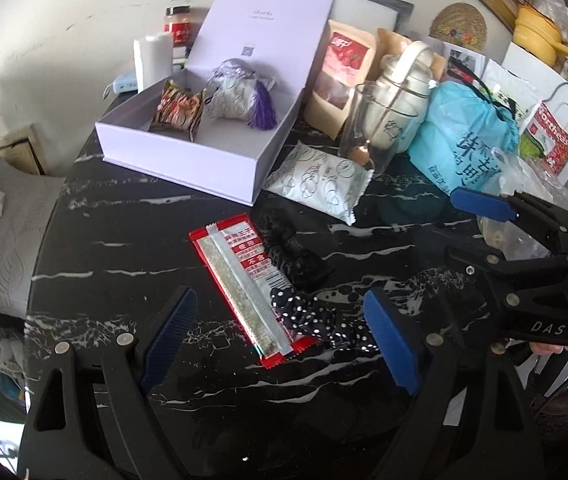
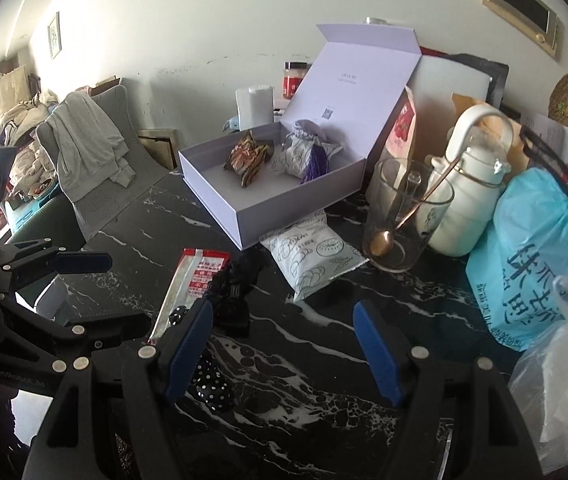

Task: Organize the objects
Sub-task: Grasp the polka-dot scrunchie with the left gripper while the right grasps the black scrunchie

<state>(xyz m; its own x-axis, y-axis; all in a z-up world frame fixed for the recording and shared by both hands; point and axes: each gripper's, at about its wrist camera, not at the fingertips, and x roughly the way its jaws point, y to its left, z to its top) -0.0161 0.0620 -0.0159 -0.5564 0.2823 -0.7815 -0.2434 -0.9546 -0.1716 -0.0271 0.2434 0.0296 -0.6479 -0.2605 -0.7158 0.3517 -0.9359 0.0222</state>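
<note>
Left wrist view: a flat, glossy red-and-silver snack packet [image 1: 245, 288] lies on black marble-patterned table [image 1: 123, 240] between the wide-open, empty left gripper [image 1: 284, 340] fingers; right gripper [image 2: 284, 344] likewise gapes empty.

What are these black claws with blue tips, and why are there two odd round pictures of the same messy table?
No robot here: a person holds a two-finger grabbing tool in each hand, each carrying a wide-angle camera looking along its fingers. One picture comes from the left tool, the other from the right tool. Both are open and hold nothing. On the black marble table lie a red snack packet, a black scrunchie, a polka-dot scrunchie and a white bread packet. The open lilac box already holds two small packets.
</note>
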